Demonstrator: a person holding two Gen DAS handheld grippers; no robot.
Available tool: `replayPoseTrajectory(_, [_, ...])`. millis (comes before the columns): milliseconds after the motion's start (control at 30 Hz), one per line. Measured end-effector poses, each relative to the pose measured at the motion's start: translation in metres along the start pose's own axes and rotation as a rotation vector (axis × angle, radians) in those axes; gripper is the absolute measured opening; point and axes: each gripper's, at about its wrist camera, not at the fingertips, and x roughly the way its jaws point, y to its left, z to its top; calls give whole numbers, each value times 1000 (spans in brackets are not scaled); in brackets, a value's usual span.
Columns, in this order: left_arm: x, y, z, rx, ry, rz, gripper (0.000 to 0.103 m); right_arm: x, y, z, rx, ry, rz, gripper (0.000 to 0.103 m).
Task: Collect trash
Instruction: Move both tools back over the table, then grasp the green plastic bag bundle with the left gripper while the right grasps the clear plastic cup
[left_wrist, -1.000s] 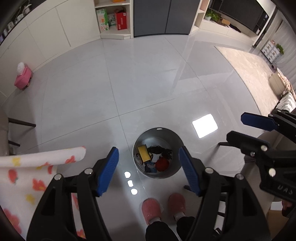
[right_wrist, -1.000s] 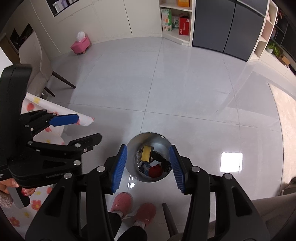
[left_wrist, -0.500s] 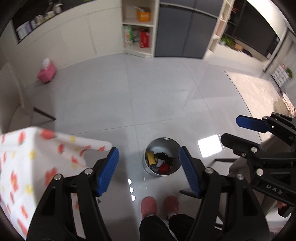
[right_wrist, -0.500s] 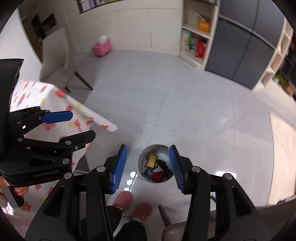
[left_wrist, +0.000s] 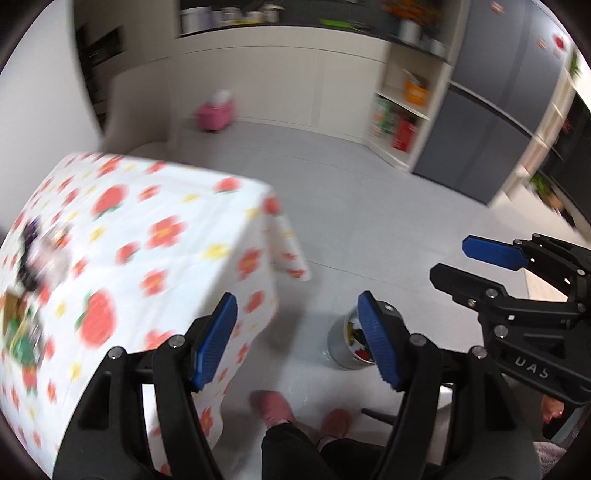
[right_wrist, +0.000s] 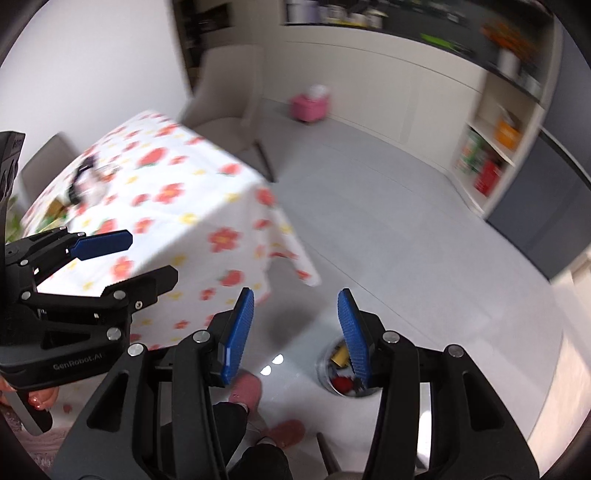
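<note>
A round metal bin (left_wrist: 340, 347) stands on the floor, holding red, yellow and dark scraps; in the right wrist view the bin (right_wrist: 332, 373) sits low, partly behind a finger. My left gripper (left_wrist: 295, 339) hangs high above the floor, open and empty, its left blue pad over the table's corner. My right gripper (right_wrist: 295, 328) is open and empty too, and it shows in the left wrist view as the right gripper (left_wrist: 465, 262). Blurred trash items (left_wrist: 33, 251) lie on the flowered tablecloth (left_wrist: 147, 236) at the far left.
The table (right_wrist: 173, 206) with its hanging cloth fills the left. A beige chair (right_wrist: 229, 99) stands behind it. A pink box (right_wrist: 309, 105) sits by the white cabinets. Shelves (right_wrist: 491, 155) and dark doors line the right. The person's pink slippers (left_wrist: 277, 406) stand near the bin.
Both grippers have risen and swung left, away from the bin. The bin has shrunk and slid under the right fingers, and the table top with its items has come into view.
</note>
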Motion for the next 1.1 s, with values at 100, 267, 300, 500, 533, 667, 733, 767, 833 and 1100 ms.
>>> replayPoseTrajectory(100, [-21,36,-14,-91,-18,64,70,2,41,18,-91,-7,57,46])
replayPoseTrajectory(267, [-61,108,-35,-236,-42,151,71,7,117,45,-237,-18,143,47])
replayPoseTrajectory(300, [-70,126,-40,-267,-50,174,71,7,136,52,-268,-23,161,48])
replayPoseTrajectory(500, [-110,218,-71,-395,-72,267,71,17,228,79,-378,-38,241,49])
replayPoseTrajectory(533, [-116,233,-76,-412,-78,285,71,21,248,83,-403,-42,249,49])
replayPoseTrajectory(667, [-134,277,-92,-467,-89,320,71,30,295,91,-441,-39,278,49])
replayPoseTrajectory(733, [-136,294,-98,-481,-86,332,71,36,315,95,-454,-38,286,49])
replayPoseTrajectory(767, [-137,303,-101,-487,-84,339,71,39,323,96,-457,-36,290,49])
replayPoseTrajectory(833, [-140,318,-108,-509,-79,344,71,43,338,100,-462,-32,296,49])
replayPoseTrajectory(1100, [-135,354,-113,-571,-63,354,71,68,370,116,-497,-1,305,49])
